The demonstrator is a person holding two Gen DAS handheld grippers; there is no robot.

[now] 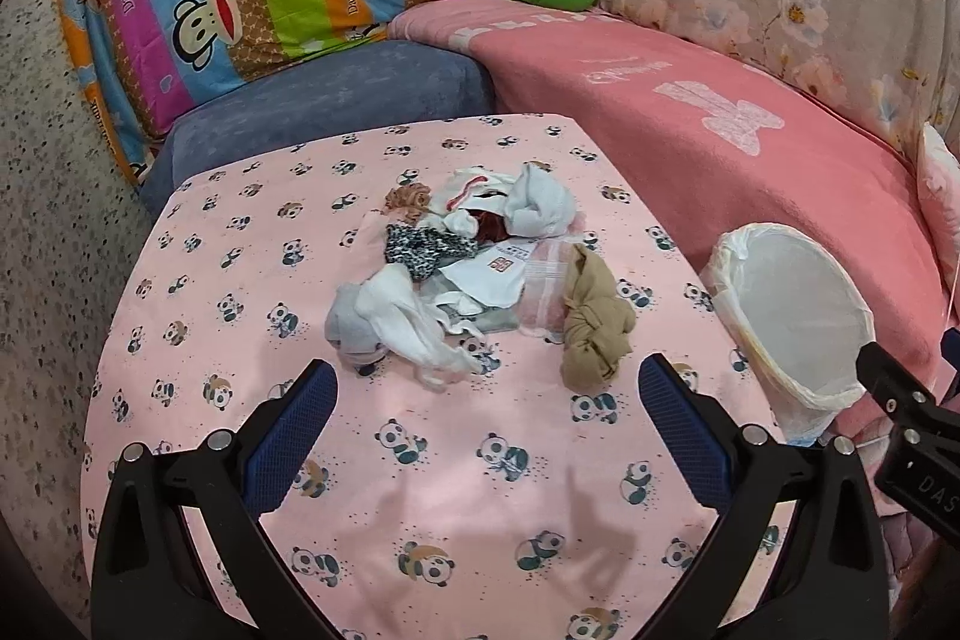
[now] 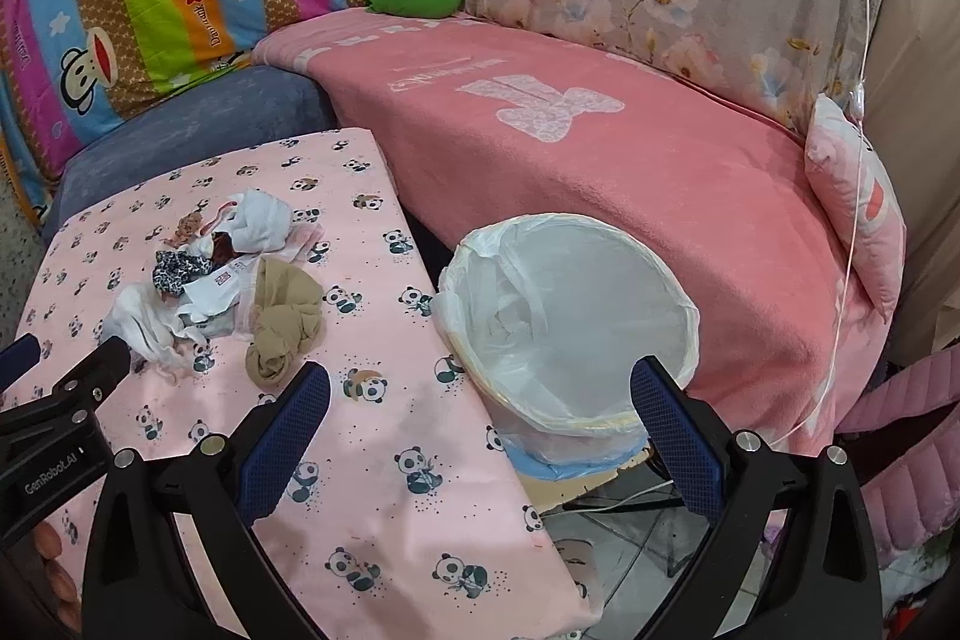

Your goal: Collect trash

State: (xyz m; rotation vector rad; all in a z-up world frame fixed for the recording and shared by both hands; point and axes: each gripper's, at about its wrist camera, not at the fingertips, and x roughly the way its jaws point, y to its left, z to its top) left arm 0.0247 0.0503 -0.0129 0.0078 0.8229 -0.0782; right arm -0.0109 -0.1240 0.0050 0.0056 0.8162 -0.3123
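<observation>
Tabletop trash pile [image 1: 480, 268] beyond parted left tongs [image 1: 487, 415].

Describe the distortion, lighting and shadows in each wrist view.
Left wrist view: fisheye bends the panda cloth edges, corners vignette black, light is soft and even, and faint finger shadows fall below the open left gripper. Right wrist view: same barrel curve and dark corners; the bin liner is bright but not blown out; focus is sharp.

The bench [image 1: 420, 460] wore matt pink panda-print cloth. The heap of rags [image 1: 474, 268] was soft fabric, one tan piece sheer and stocking-like. The bin's liner [image 2: 540, 304] was thin, glossy, crinkled plastic. The claw pads [image 2: 285, 436] were textured blue rubber on matt black plastic.
</observation>
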